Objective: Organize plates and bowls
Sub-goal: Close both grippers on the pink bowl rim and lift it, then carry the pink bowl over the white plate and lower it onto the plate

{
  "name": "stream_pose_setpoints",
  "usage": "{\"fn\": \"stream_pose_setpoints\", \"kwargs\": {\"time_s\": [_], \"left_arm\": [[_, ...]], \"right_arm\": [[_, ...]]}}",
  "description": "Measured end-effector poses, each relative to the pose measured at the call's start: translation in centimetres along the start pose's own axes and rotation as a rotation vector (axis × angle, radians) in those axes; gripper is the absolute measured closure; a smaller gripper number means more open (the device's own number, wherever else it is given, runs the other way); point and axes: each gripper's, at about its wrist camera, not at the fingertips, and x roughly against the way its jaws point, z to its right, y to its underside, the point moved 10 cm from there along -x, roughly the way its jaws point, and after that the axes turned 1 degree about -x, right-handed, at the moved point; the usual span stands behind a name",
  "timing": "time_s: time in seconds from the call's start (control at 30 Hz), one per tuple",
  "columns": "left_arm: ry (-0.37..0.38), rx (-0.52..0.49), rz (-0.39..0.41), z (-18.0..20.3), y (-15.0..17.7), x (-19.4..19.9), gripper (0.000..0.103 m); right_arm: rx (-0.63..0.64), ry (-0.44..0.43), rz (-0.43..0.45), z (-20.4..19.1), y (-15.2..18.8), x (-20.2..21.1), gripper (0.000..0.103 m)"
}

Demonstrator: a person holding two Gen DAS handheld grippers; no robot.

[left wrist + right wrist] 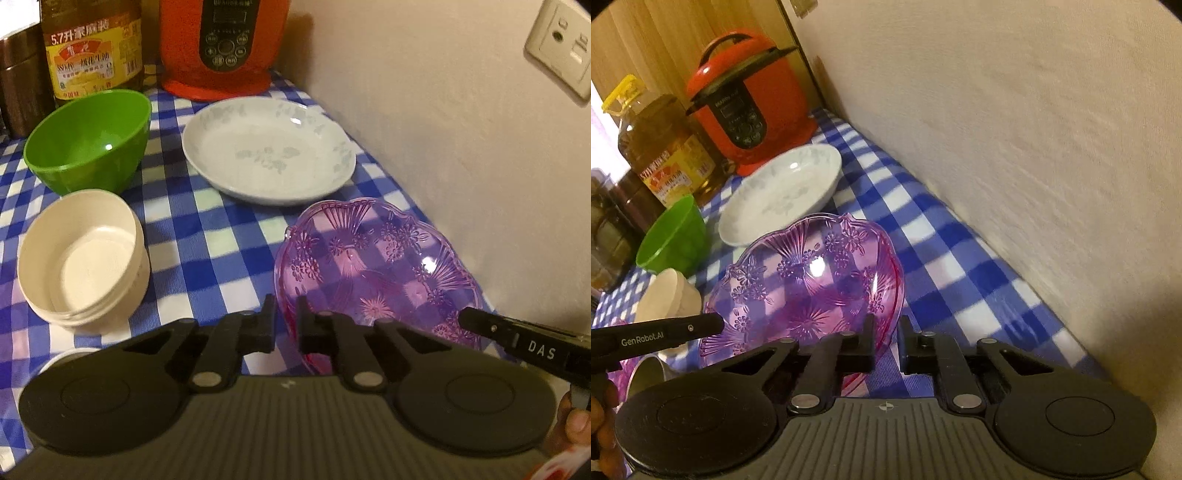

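Observation:
A purple patterned glass dish (373, 273) lies on the blue checked cloth near the wall. My left gripper (287, 308) is shut on its near left rim. My right gripper (888, 326) is shut on its near right rim; the dish (809, 284) looks tilted there. A white flowered plate (267, 151) sits behind it, also in the right wrist view (783, 194). A green bowl (88, 140) and a cream bowl (83, 258) stand to the left, and show in the right wrist view as the green bowl (674, 238) and the cream bowl (666, 295).
A red electric cooker (221, 44) and a big oil bottle (92, 48) stand at the back, with dark jars (18, 81) at far left. The wall (461, 147) with a socket (561, 48) runs along the right. A metal cup (646, 373) sits near left.

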Motion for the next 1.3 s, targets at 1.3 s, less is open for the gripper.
{"fn": "stream_pose_setpoints", "kwargs": {"time_s": [1.3], "left_arm": [[-0.146, 0.093, 0.099, -7.4, -14.5, -8.6, 0.094]], "right_arm": [[0.226, -0.022, 0.024, -7.4, -14.8, -15.1, 0.092]]}}
